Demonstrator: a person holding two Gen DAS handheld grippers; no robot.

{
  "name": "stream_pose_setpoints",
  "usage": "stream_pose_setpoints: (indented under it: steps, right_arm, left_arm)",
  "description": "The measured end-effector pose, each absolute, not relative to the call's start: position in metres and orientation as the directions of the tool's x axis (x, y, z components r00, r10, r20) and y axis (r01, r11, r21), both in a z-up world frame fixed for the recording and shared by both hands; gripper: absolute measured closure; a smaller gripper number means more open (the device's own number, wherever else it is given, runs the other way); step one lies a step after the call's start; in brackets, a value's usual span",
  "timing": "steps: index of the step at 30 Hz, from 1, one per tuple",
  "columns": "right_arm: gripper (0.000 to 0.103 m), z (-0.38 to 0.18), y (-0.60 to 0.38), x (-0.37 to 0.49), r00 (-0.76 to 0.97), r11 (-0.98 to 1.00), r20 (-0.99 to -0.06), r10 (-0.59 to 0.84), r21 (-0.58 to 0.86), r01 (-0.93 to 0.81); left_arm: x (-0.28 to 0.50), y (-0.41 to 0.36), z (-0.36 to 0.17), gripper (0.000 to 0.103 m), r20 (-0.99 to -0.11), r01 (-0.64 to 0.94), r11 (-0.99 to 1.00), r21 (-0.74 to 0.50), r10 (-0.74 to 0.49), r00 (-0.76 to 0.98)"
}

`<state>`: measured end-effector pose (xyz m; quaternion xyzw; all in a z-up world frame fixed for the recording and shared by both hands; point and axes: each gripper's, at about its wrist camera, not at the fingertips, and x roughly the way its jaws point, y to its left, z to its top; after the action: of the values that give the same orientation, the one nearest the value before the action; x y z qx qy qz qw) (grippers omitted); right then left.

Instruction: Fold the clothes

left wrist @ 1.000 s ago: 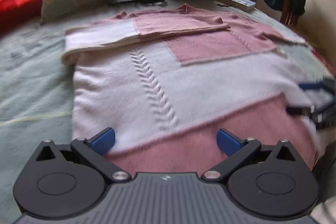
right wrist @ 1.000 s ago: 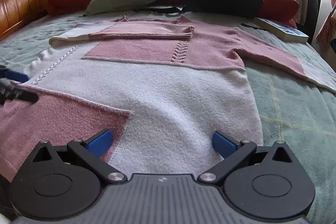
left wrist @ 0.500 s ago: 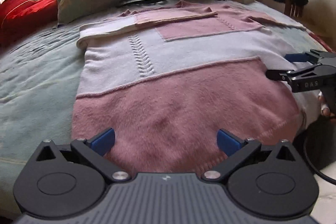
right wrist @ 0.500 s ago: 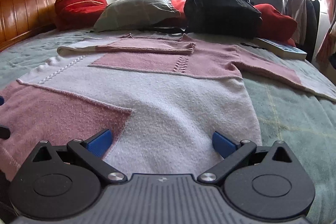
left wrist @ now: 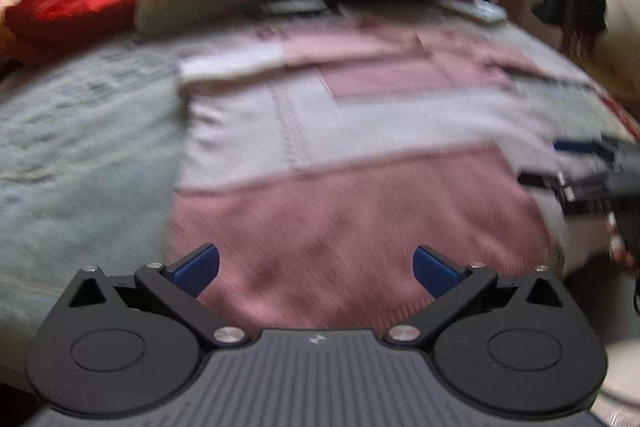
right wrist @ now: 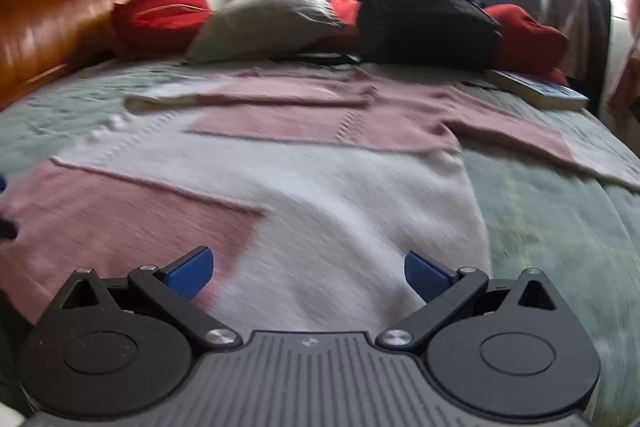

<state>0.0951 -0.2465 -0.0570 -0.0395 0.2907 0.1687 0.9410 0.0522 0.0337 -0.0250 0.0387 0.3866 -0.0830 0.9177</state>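
The left tool hangs spread and empty over the pink-and-white sweater, spread mid-frame on the bed, one sleeve folded across its chest. The right tool, equally spread, faces the hem, the other sleeve trailing right. Pinching both hem corners evenly should keep any fold square.
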Motion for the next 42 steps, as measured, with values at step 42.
stream_pose_setpoints:
  steps: [42]
  right_arm:
    - [0.0,-0.051,-0.279,0.067,0.785,0.964,-0.563,0.258,0.097,-0.247]
  left_arm:
    - [0.077,-0.02,-0.015,0.001,-0.658,0.355,0.934,-0.048,-0.297,0.692]
